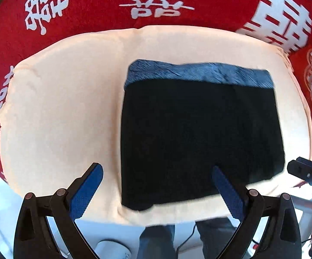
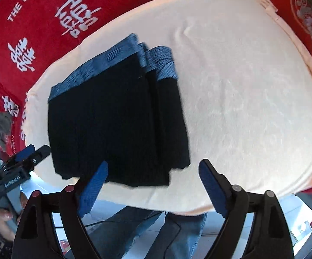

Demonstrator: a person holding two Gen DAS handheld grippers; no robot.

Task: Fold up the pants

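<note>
Left wrist view: folded black pants (image 1: 201, 133) lie flat on the cream cushion (image 1: 65, 108); left gripper (image 1: 156, 185) and right gripper (image 2: 153, 181) both hover released above the pants' near edge.

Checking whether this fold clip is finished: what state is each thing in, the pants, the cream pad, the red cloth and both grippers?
pants: folded into a compact stack, blue waistband at the far edge, lying flat.
cream pad: flat under the pants.
red cloth: spread beneath the pad.
left gripper: open, nothing held.
right gripper: open, nothing held.
</note>
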